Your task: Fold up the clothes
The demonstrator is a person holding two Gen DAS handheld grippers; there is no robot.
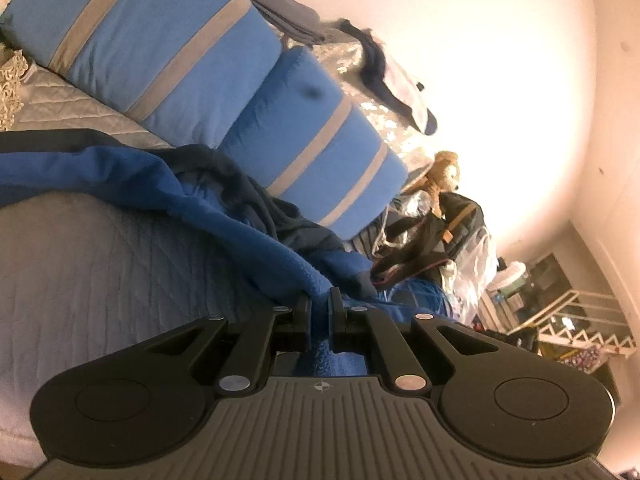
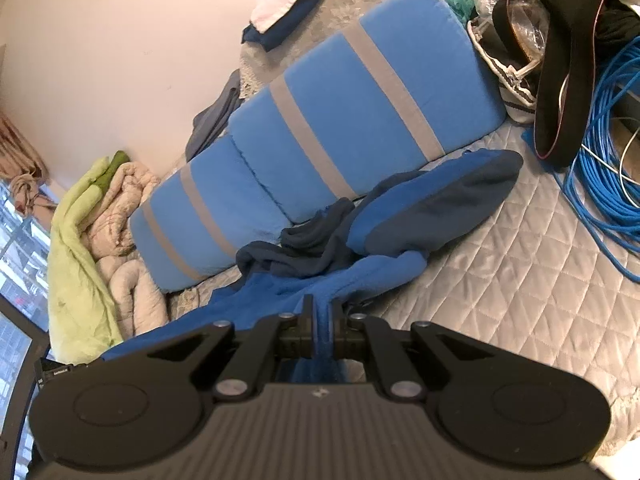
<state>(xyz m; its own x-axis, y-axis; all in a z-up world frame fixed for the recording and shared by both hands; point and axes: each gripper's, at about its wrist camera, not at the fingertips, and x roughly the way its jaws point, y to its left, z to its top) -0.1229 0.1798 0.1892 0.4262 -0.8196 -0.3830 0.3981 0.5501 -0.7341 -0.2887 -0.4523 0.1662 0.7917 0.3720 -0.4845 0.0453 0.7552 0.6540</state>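
Observation:
A blue fleece garment with dark navy panels lies crumpled on a grey quilted bed cover. My left gripper is shut on a fold of its blue cloth, which runs taut from the jaws across the bed. In the right wrist view the same blue fleece garment spreads out with a sleeve pointing right, and my right gripper is shut on another edge of it. The cloth rises from the bed into both pairs of jaws.
Two blue cushions with grey stripes lie just behind the garment. A coil of blue cable and black bags crowd the right. Green and beige bedding sits left. A plush bear and other clothes lie beyond the cushions.

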